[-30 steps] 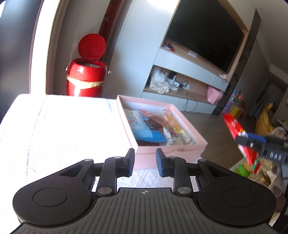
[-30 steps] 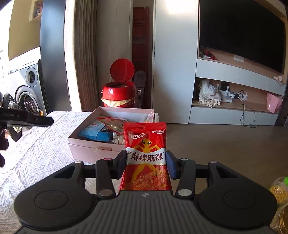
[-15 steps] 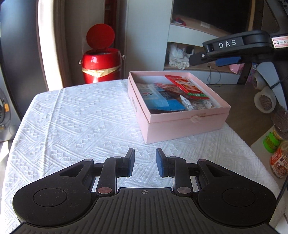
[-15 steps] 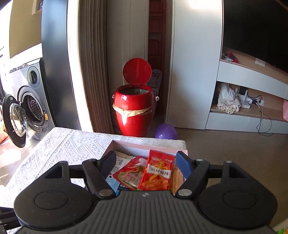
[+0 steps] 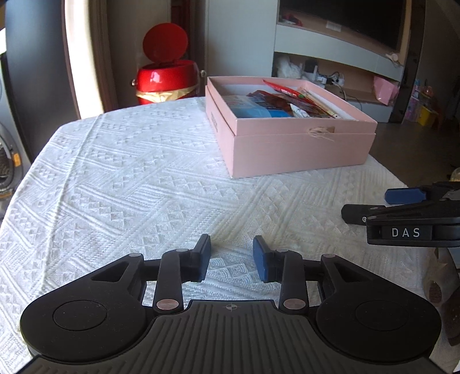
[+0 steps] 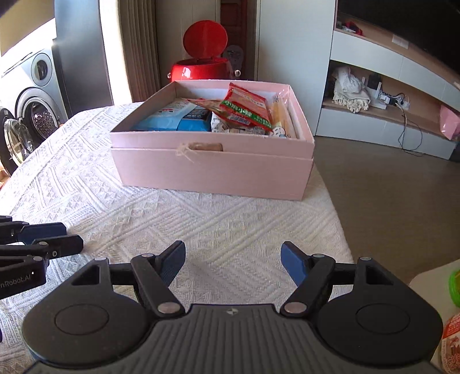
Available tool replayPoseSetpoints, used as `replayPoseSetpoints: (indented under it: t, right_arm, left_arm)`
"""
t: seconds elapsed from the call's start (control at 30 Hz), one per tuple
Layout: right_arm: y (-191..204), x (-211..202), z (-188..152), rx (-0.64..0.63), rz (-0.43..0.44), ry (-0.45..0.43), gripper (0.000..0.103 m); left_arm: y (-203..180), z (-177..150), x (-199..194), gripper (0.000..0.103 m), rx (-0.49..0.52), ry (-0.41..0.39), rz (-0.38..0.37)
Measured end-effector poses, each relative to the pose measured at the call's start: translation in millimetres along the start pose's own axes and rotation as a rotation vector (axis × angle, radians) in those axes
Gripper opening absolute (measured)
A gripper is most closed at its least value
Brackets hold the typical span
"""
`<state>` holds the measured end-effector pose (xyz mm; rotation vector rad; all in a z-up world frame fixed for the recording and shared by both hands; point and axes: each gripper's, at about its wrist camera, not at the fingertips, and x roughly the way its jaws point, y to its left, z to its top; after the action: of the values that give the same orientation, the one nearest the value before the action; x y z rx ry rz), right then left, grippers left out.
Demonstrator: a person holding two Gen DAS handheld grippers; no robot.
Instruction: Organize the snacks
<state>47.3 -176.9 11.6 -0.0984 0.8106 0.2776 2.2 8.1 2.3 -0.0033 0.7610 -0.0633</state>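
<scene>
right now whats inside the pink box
The pink box holds snack packets: a red packet lying on top, a blue one at the left, and pale wrapped ones at the right. Whatever lies underneath them, and the box's floor, is covered.

A white textured tablecloth (image 5: pixel 129 178) covers the table across the lower and middle frame in both views. Behind it, upper centre, stands a red bin (image 6: pixel 201 69) with its round lid tipped up; a gold band wraps its body in the left wrist view. At the left edge of the right wrist view sits a washing machine (image 6: pixel 34 112) with its door swung open. On the right, a low white shelf unit (image 6: pixel 382 100) holds crumpled cloth (image 6: pixel 349 92), cables and a pink bag (image 5: pixel 385 87), under a dark television screen (image 5: pixel 345 20). Brown floor (image 6: pixel 388 195) fills the right side.
</scene>
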Motion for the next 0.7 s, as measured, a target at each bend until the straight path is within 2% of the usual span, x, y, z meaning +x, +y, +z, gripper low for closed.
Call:
replayPoseSetpoints:
  t: [0.03,0.07,0.13,0.2,0.37,0.47,0.7]
  right_arm:
    - [-1,-1,-5,0.009,-0.003,-0.036,0.077]
    - [-1,-2,-8,0.011,-0.016,-0.048,0.079]
    - [-2,-2,-15,0.013,-0.045,-0.063,0.087]
    - [-6,-2,-17,0.04,-0.052,-0.066,0.09]
    - [-7,-1,-21,0.043,-0.062,-0.078,0.096]
    - [-11,-1,-27,0.055,-0.056,-0.114,0.098]
    - [-13,-5,-29,0.044,-0.049,-0.112,0.099]
  left_arm:
    - [-1,0,0,0.05,-0.009,-0.005,-0.007]
    - [-2,0,1,0.053,-0.017,-0.011,-0.012]
    - [-8,-2,2,0.064,-0.026,-0.033,-0.008]
    - [-17,-4,5,0.068,-0.023,-0.062,0.017]
    - [-27,-7,10,0.071,-0.017,-0.1,0.082]
    - [-27,-6,11,0.072,-0.02,-0.101,0.089]
    - [-26,-5,14,0.072,-0.021,-0.102,0.087]
